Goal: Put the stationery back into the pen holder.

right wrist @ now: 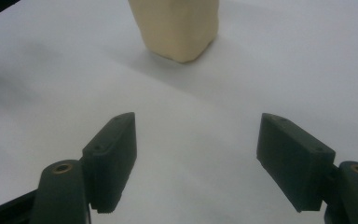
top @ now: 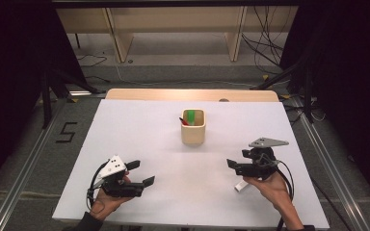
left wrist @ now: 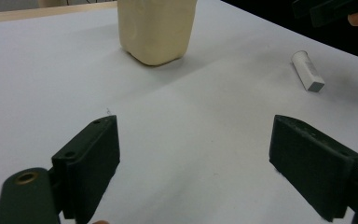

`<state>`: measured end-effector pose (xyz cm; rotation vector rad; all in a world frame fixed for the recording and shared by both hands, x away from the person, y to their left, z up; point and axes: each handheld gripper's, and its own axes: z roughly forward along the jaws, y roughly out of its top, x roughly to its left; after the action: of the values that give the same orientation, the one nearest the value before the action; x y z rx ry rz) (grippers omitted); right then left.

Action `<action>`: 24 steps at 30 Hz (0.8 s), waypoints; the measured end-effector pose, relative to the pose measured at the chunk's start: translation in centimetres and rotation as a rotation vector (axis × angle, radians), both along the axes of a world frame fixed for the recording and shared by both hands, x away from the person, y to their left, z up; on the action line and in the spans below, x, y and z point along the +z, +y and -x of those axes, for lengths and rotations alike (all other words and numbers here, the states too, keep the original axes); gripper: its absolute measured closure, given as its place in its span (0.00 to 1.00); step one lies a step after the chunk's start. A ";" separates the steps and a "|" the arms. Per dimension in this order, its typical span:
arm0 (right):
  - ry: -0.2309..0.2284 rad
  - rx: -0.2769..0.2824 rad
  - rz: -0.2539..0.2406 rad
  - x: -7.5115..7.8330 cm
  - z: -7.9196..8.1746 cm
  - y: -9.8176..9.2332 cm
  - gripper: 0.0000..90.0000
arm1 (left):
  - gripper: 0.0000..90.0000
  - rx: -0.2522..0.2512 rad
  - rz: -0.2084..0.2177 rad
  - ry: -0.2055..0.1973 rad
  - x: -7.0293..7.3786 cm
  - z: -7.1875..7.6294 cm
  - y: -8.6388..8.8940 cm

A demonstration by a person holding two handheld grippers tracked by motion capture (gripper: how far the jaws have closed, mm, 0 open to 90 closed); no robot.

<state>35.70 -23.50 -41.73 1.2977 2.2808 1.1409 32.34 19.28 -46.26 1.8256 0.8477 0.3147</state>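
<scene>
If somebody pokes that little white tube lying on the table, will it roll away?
Probably, if poked from the side. The white tube looks round and lies flat on the smooth white table, so it may roll. One end looks flat and capped, so pushed endwise it would more likely slide. It looks small and stiff, probably light.

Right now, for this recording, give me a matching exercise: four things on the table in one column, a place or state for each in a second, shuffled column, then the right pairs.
Things:
1. cream holder
2. white cylinder
3. left gripper
4. green item

Places or states:
A. lying flat on the white table beside the right gripper
B. standing inside the container
C. open, holding nothing, at the near left
D. upright at the table's middle, toward the far side

Pairs: 1-D, 2-A, 3-C, 4-B
</scene>
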 end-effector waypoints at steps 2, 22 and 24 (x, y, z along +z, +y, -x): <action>0.002 -0.008 0.002 -0.1 0.2 -0.3 0.33 | 0.17 0.000 0.000 0.000 0.0 0.0 0.0; -0.005 -0.025 0.023 -0.9 2.1 -1.0 0.60 | 0.17 -0.002 0.000 -0.001 0.0 0.0 0.0; -0.005 -0.023 0.027 -1.1 2.3 -1.0 0.65 | 0.17 -0.001 0.003 -0.001 0.1 0.0 0.0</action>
<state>33.36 -24.46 -42.78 1.3064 2.2639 1.1006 32.32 19.31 -46.20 1.8231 0.8462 0.3138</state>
